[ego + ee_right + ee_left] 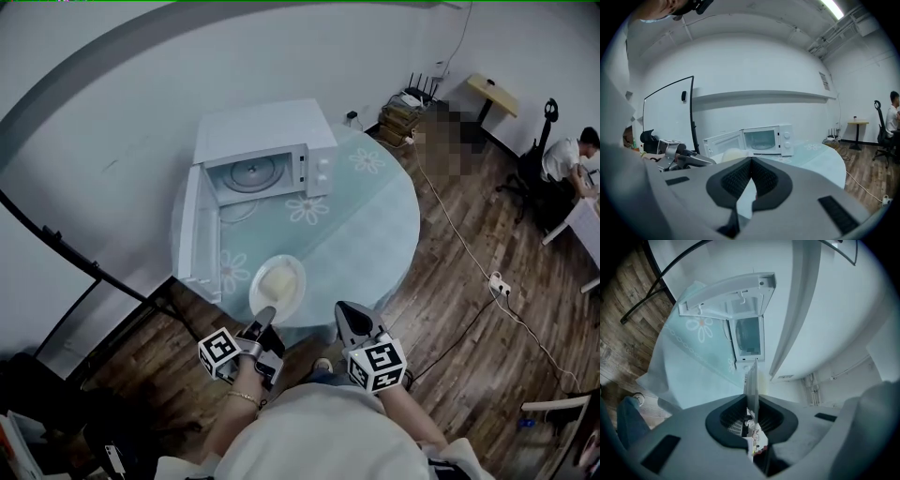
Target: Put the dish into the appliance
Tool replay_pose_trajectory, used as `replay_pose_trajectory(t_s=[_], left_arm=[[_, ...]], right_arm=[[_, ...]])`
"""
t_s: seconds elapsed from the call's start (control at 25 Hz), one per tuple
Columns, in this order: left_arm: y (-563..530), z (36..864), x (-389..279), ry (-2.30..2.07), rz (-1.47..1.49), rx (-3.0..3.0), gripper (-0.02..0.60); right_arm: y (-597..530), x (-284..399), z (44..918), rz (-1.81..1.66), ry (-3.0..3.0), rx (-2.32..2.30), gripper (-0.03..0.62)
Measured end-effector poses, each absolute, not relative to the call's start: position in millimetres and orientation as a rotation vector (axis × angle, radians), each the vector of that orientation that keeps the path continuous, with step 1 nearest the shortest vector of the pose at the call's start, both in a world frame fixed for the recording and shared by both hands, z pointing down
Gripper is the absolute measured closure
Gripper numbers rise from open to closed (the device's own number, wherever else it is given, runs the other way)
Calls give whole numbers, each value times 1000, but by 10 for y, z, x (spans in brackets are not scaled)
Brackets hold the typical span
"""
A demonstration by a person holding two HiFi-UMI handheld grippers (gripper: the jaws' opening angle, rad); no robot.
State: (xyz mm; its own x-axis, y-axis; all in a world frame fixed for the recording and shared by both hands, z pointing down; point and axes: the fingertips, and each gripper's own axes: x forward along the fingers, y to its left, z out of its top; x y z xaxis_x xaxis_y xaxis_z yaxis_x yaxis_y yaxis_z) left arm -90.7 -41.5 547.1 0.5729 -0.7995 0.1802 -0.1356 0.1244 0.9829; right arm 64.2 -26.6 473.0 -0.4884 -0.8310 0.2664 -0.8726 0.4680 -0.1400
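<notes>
A white dish [277, 281] with pale yellow food hangs over the near edge of the round table [375, 225]. My left gripper [266, 315] is shut on its near rim. In the left gripper view the dish [752, 378] shows edge-on between the pads of my left gripper [751, 405]. The white microwave [272, 141] stands at the table's far side, its door [192, 234] swung open to the left and its glass turntable [251, 173] bare. My right gripper [347, 312] hovers shut and empty to the right of the dish. In its own view my right gripper [751, 160] faces the microwave [764, 139].
A flower-patterned cover lies on the table. A black stand leg [56, 244] runs along the floor at left. A power strip [499, 284] and its cable lie on the wood floor at right. A seated person [572, 155] is at a far desk.
</notes>
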Motion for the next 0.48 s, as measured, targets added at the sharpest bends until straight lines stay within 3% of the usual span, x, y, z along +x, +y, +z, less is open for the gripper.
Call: replay_pose_trajectory(t_s=[0.48], left_arm=[[-1430, 5576, -785, -1009, -819, 1248, 540]], right_arm=[[-1049, 890, 4857, 383, -2626, 1290, 589]])
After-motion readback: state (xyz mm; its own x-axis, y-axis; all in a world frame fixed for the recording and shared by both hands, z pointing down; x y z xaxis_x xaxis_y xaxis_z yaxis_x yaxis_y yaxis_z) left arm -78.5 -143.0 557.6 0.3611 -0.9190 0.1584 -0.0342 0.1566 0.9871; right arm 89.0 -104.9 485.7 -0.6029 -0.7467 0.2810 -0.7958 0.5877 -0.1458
